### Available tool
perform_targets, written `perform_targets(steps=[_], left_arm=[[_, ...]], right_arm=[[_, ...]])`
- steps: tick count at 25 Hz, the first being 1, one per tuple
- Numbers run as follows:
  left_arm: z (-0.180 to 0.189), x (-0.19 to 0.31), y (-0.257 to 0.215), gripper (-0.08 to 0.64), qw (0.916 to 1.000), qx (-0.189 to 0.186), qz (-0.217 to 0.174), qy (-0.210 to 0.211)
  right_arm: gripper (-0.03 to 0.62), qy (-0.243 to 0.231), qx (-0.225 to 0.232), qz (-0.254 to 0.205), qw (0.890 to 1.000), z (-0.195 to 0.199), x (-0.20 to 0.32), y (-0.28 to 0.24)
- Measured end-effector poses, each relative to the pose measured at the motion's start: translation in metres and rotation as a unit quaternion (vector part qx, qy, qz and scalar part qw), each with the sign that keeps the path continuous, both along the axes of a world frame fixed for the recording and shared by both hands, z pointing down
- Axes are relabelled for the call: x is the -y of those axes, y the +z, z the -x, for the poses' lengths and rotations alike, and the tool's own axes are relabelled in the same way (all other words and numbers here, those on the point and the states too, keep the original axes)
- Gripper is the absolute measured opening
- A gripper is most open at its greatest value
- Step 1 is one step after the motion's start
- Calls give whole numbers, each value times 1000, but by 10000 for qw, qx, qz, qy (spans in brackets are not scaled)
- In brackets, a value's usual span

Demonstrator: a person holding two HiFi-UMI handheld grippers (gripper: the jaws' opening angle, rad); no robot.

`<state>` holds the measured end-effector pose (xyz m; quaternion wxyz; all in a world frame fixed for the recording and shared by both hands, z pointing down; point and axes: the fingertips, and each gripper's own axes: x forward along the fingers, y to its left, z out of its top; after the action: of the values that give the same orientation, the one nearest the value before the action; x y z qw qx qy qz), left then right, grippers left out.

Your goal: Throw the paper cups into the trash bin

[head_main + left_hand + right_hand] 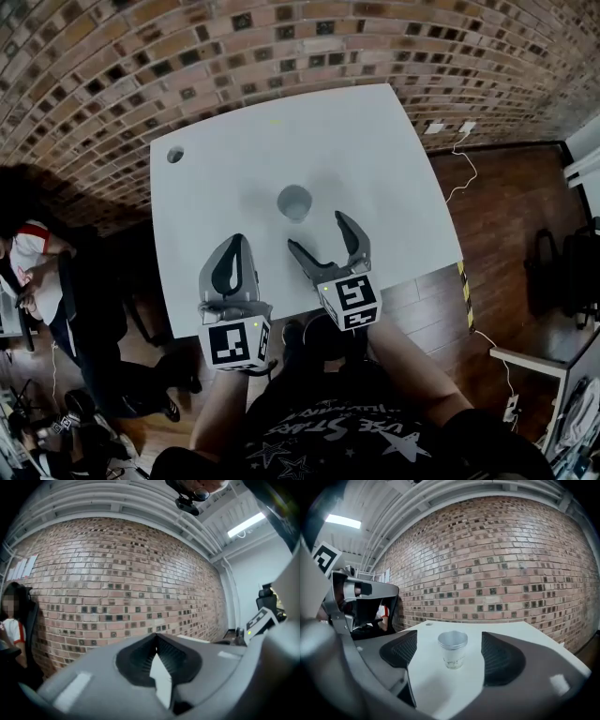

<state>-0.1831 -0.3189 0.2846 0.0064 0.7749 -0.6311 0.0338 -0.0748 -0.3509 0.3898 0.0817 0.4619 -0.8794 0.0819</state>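
Observation:
One paper cup (294,202) stands upright and empty on the white table (375,159), near its middle. In the right gripper view the cup (453,648) stands straight ahead, framed by the two jaws. My right gripper (317,232) is open a short way in front of the cup, not touching it, with nothing between its pads (501,658). My left gripper (234,244) hovers over the table's near edge to the left of the right one. It is shut and empty, its tips meeting in the left gripper view (156,635).
A small round hole (174,155) sits in the table's far left corner. A person (28,272) sits on the floor side to the left. Cables and a wall socket (459,131) lie at the right, by the brick wall (281,47). Striped tape (465,295) marks the wooden floor.

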Motion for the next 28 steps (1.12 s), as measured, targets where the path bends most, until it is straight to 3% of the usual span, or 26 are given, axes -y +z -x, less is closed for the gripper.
perform_targets(steps=[8, 17, 28], left_arm=[[13, 18, 19, 5, 9998, -37, 195, -45], [19, 34, 33, 5, 9994, -85, 332, -55], [45, 35, 36, 5, 9985, -19, 388, -376]], right_arm=[[445, -225, -427, 455, 9978, 29, 34, 48], [446, -266, -609, 437, 9968, 43, 56, 59], [446, -165, -653, 305, 9973, 47, 70, 70]])
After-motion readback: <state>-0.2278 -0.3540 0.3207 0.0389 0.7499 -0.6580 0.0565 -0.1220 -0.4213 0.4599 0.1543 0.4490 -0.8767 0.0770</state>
